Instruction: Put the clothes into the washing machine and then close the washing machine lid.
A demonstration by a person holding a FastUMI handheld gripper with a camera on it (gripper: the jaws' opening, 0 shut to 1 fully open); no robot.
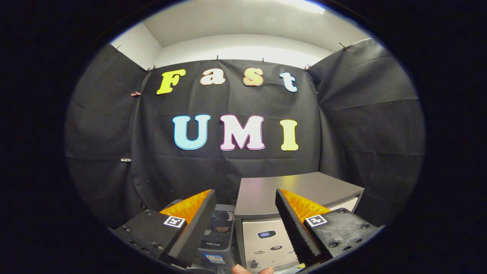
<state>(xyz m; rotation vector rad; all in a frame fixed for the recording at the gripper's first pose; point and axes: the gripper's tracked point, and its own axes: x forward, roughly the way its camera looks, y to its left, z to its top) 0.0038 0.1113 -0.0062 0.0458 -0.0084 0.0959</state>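
Fingers of our gripper [245,228] stand spread wide, gripping nothing. We see the small washing machine [220,232] at twelve o'clock beyond them, upright, lid facing up, beside a grey cabinet [289,190].

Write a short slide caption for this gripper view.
Open gripper held high before the grey cabinet and small washing machine.

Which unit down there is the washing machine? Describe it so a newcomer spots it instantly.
Start at the black cloth wall; two appliances stand side by side below it. The washing machine is the smaller, darker one, seen between the open gripper fingers, beside the left finger. Unlike the taller cabinet with its flat grey top and pale front, it has a dark glossy lid.
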